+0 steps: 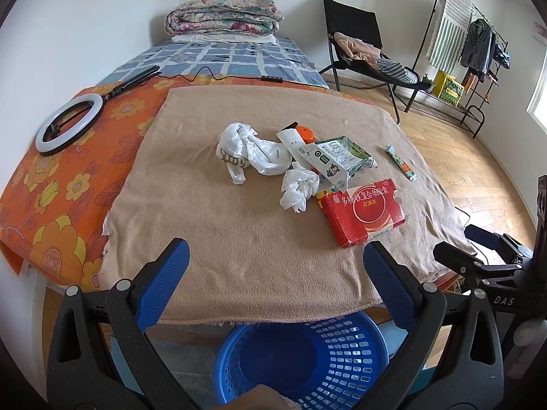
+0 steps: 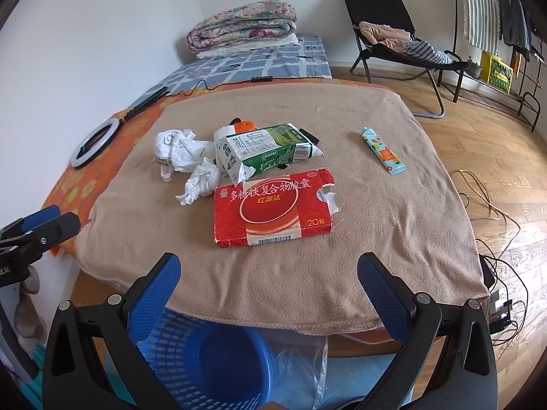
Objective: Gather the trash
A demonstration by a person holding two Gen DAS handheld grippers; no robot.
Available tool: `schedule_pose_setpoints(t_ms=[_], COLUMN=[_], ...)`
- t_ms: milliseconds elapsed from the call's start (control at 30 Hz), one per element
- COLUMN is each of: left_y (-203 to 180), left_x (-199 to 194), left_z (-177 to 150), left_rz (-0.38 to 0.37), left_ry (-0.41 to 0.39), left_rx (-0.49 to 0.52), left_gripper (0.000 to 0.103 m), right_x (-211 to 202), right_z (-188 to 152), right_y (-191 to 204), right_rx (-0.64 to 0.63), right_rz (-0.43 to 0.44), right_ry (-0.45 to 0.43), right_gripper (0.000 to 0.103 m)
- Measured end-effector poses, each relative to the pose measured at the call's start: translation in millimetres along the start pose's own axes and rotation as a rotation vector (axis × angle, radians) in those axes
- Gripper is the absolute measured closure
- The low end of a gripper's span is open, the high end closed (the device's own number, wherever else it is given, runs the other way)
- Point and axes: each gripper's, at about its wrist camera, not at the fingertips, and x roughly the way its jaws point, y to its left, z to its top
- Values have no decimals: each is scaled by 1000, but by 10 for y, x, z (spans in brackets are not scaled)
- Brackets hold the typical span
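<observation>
Trash lies on a tan blanket [image 1: 222, 239] [image 2: 393, 232]: a torn red box [image 1: 364, 213] [image 2: 273, 210], a crushed green-and-white milk carton [image 1: 338, 160] [image 2: 263, 153], a crumpled white plastic bag [image 1: 249, 152] [image 2: 177, 150], a crumpled tissue [image 1: 297, 188] [image 2: 201, 184] and a small teal wrapper [image 1: 400, 163] [image 2: 383, 151]. An orange cap [image 1: 304, 133] [image 2: 244, 125] peeks out behind the carton. A blue perforated basket [image 1: 301, 358] [image 2: 205, 358] stands on the floor below the blanket's near edge. My left gripper [image 1: 277, 259] and right gripper [image 2: 268, 270] hover open over that edge, both empty.
A ring light [image 1: 68, 126] [image 2: 94, 143] lies on the orange floral sheet at left. A folded quilt [image 1: 222, 13] sits at the bed's far end. A black chair [image 1: 362, 48] with clothes, a clothes rack [image 1: 475, 44] and floor cables [image 2: 492, 205] stand to the right.
</observation>
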Motion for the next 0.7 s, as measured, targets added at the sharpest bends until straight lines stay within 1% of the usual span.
schedule_pose_setpoints(t_ms=[100,267,700], left_y=[0,1,4], left_x=[0,0,-1], left_z=[0,-2,3], left_rz=[0,0,-1], left_ry=[0,0,0], left_rx=[0,1,0], left_gripper=[0,0,0], right_x=[10,25,-11], right_z=[-3,-2,11], right_y=[-15,-55,9], right_rx=[5,29,-32], right_rz=[-3,21,-35], right_ry=[1,1,-18], right_gripper=[1,1,1])
